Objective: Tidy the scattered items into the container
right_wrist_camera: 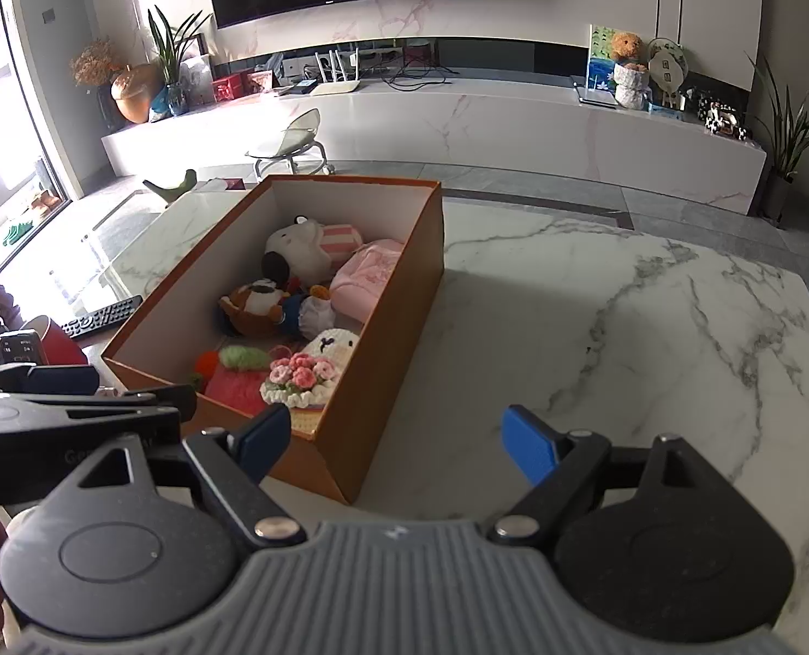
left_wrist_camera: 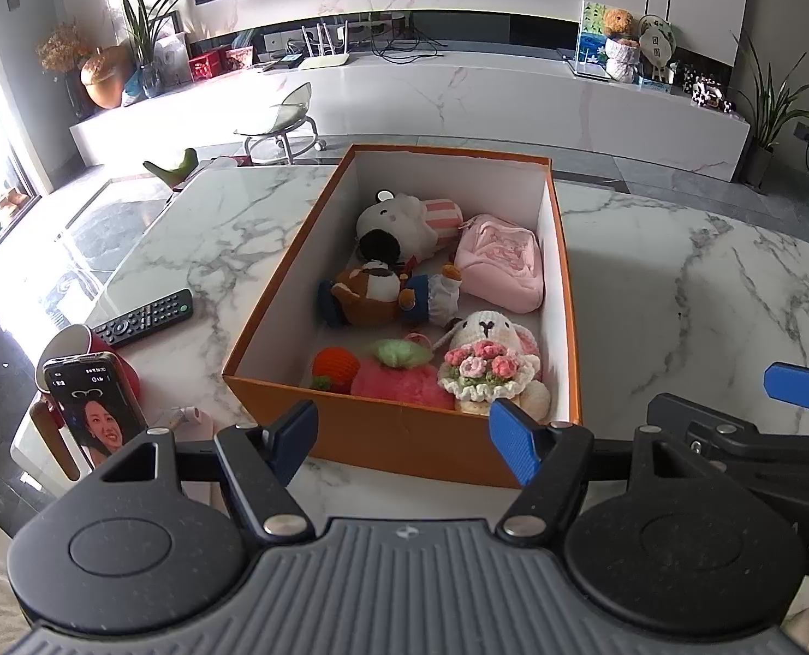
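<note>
A white marble table (left_wrist_camera: 677, 295) carries an open orange box (left_wrist_camera: 273, 322). Left of the box lie a black remote (left_wrist_camera: 145, 316), a red cup (left_wrist_camera: 85, 344) and a phone (left_wrist_camera: 96, 409).

1. One orange box (left_wrist_camera: 273, 382) on the tabletop (left_wrist_camera: 677, 284).
2. Six soft toys inside: panda (left_wrist_camera: 399, 218), pink pouch (left_wrist_camera: 505, 267), bear (left_wrist_camera: 366, 295), duck (left_wrist_camera: 432, 295), rabbit (left_wrist_camera: 492, 365), strawberry (left_wrist_camera: 399, 382).
3. One remote (left_wrist_camera: 142, 319).
4. One phone (left_wrist_camera: 96, 409).

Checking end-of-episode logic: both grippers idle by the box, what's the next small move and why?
Probably just draw both back and stop. The left gripper and right gripper are open and empty, every soft toy already lies inside the orange box, and the marble table shows no toy left out; only a remote and phone remain.
</note>
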A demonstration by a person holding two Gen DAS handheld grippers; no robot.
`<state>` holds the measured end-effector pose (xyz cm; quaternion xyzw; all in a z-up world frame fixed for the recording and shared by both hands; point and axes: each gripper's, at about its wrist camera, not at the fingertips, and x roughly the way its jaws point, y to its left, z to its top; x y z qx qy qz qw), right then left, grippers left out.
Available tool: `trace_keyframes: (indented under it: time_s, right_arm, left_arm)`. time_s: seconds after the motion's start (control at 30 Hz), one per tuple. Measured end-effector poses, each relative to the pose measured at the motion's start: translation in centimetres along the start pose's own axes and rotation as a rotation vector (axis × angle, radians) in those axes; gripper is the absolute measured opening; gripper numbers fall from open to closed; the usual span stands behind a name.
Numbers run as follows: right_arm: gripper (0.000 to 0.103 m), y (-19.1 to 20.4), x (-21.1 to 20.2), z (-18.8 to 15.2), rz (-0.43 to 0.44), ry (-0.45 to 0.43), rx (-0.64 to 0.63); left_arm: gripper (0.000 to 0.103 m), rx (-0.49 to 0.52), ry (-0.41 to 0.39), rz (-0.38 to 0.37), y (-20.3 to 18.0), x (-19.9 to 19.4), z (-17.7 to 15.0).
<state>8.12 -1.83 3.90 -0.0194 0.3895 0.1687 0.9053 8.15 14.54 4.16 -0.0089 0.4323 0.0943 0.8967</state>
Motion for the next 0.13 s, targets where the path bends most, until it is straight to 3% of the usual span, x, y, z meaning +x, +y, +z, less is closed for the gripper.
trace_keyframes:
  time_s: [0.13]
  right_arm:
    - [0.086,0.01,0.05,0.04,0.002,0.002,-0.002]
  left_arm:
    - [0.082,0.006,-0.008,0.005,-0.03,-0.09,-0.02]
